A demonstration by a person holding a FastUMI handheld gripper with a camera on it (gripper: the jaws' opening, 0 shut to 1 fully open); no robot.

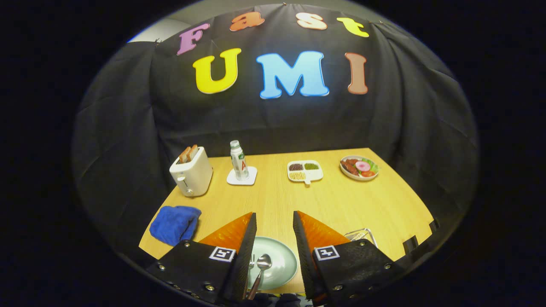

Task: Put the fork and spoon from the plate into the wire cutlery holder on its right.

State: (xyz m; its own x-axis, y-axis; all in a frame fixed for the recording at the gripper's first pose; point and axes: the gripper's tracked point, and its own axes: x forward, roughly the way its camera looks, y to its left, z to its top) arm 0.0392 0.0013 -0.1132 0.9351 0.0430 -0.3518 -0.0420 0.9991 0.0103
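A pale green plate [279,260] lies on the wooden table near its front edge, seen between my two fingers. On it rests a metal spoon [261,266], bowl pointing away, and beside it on the left the tines of a fork [252,261], mostly hidden by the left finger. My gripper [274,215] hangs above the plate, open, with nothing between its fingers. The wire cutlery holder [361,236] stands to the right of the plate, partly hidden behind the right finger.
A blue cloth [175,224] lies left of the plate. Along the back stand a white toaster [190,172] with bread, a bottle [239,161] on a white coaster, a divided dish [304,171] and a plate of food [359,167]. Black cloth walls surround the table.
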